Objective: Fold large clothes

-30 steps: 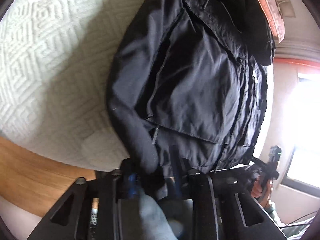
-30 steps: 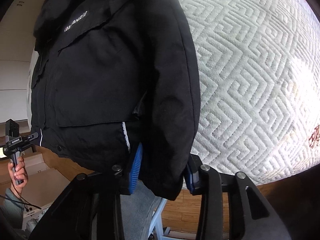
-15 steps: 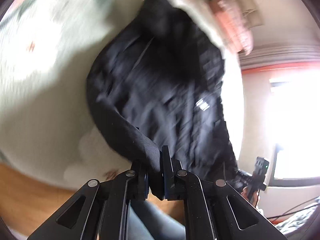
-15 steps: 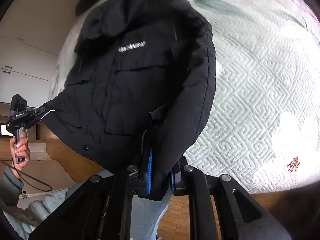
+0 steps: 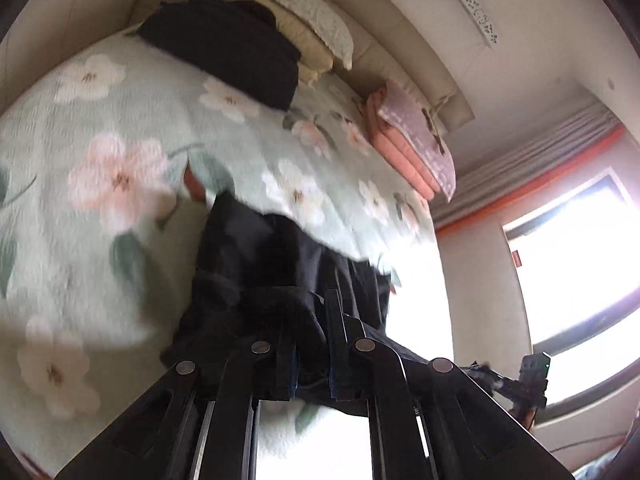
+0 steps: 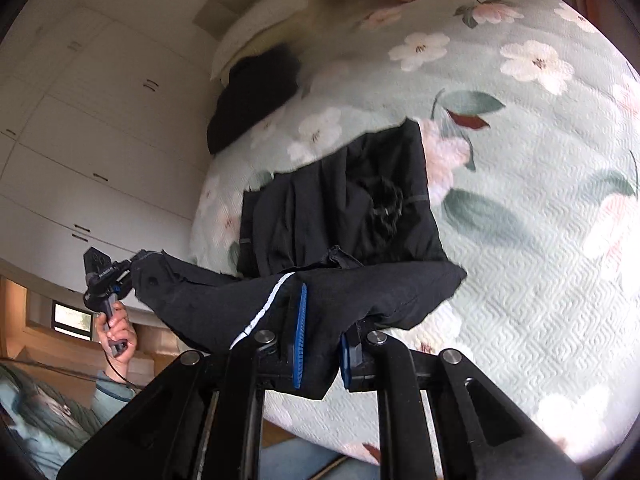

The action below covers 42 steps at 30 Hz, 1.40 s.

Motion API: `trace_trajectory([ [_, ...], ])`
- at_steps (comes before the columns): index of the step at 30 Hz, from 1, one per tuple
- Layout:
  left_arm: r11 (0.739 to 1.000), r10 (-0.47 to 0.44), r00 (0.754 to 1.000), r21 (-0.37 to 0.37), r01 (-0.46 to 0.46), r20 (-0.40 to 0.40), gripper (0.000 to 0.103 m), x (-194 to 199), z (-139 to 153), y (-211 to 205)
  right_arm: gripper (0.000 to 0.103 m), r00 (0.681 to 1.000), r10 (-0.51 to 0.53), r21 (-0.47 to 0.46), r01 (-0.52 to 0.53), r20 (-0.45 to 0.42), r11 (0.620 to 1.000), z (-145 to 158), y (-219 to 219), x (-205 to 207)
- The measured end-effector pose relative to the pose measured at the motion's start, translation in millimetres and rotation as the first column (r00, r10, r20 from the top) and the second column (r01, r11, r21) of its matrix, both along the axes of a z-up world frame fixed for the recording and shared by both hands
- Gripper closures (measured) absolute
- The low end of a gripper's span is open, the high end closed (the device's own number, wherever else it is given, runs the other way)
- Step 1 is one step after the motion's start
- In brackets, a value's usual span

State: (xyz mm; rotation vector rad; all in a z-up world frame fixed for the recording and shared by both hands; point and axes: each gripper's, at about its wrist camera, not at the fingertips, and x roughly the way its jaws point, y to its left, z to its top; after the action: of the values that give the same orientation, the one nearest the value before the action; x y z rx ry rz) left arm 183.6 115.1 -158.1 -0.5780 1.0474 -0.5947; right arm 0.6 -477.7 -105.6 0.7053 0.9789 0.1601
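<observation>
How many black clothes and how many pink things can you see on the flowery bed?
Black clothes: 2, the black jacket held up by both grippers and the folded black garment by the pillows.
Pink things: 1, the stack of folded pink blankets near the bed's edge.
Total: 3

A floral bedspread (image 5: 100, 240) carries pillows (image 5: 304, 20) and folded pink blankets (image 5: 412, 148) near white cupboards (image 6: 80, 128).

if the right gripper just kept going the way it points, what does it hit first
Most likely the black jacket itself: the right gripper is shut on its hem, and the rest hangs bunched straight ahead. Behind that is the floral bedspread. How far off the cloth hangs is hard to judge.
</observation>
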Motion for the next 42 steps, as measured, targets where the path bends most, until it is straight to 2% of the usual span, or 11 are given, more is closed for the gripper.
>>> trace_trajectory([
  [5, 1.000, -0.003, 1.000, 0.000, 0.003, -0.016, 0.091, 86.0, -26.3, -26.6, 0.085, 0.998, -0.053, 0.019, 0.054, -0.026, 0.998, -30.2, -44.3, 96.0],
  [9, 0.999, 0.020, 0.990, -0.028, -0.024, -0.142, 0.090, 153.0, -96.3, -38.5, 0.085, 0.989, -0.080, 0.051, 0.087, -0.126, 0.995, -88.7, -63.7, 172.2],
  [15, 1.000, 0.002, 0.936, -0.012, -0.007, -0.351, 0.088, 198.6, -205.6, -52.0, 0.081, 0.953, -0.112, 0.057, 0.133, -0.282, 0.989, -181.0, -74.6, 205.8],
  [19, 0.993, -0.063, 0.913, -0.114, 0.018, -0.403, 0.086, 203.3, -226.0, -45.0, 0.081, 0.945, -0.118, 0.125, 0.163, -0.305, 0.979, -211.7, -77.2, 199.0],
  [22, 0.986, -0.132, 0.900, -0.144, 0.078, -0.415, 0.081, 208.1, -219.6, -39.9, 0.079, 0.944, -0.117, 0.175, 0.177, -0.308, 0.969, -208.8, -84.6, 193.9],
  [24, 0.977, -0.177, 0.892, -0.183, 0.108, -0.416, 0.068, 209.7, -206.6, -30.1, 0.077, 0.949, -0.101, 0.177, 0.160, -0.300, 0.971, -194.2, -89.6, 191.1],
  [26, 0.979, -0.154, 0.906, -0.182, 0.088, -0.395, 0.028, 211.5, -182.9, -11.5, 0.076, 0.952, -0.092, 0.170, 0.147, -0.291, 0.974, -177.1, -94.0, 187.2],
  [29, 0.992, -0.019, 0.930, -0.120, -0.027, -0.366, 0.026, 218.4, -149.5, 45.6, 0.074, 0.959, -0.081, 0.139, 0.122, -0.270, 0.983, -151.5, -99.3, 179.9],
  [33, 0.994, 0.111, 0.952, 0.020, -0.110, -0.284, 0.026, 212.6, -104.0, 92.9, 0.051, 0.966, -0.132, -0.066, 0.121, -0.224, 0.991, -107.1, -96.2, 170.8],
  [38, 0.995, 0.045, 0.985, 0.092, -0.030, -0.169, 0.025, 170.1, -52.8, 68.8, 0.046, 0.988, -0.106, -0.222, 0.080, -0.108, 0.972, -45.7, -54.5, 159.0],
  [42, 0.979, -0.084, 0.991, 0.179, 0.102, -0.105, 0.025, 121.4, -37.9, -3.6, 0.041, 0.998, -0.022, -0.408, -0.001, -0.051, 0.913, -17.3, 23.1, 153.3],
])
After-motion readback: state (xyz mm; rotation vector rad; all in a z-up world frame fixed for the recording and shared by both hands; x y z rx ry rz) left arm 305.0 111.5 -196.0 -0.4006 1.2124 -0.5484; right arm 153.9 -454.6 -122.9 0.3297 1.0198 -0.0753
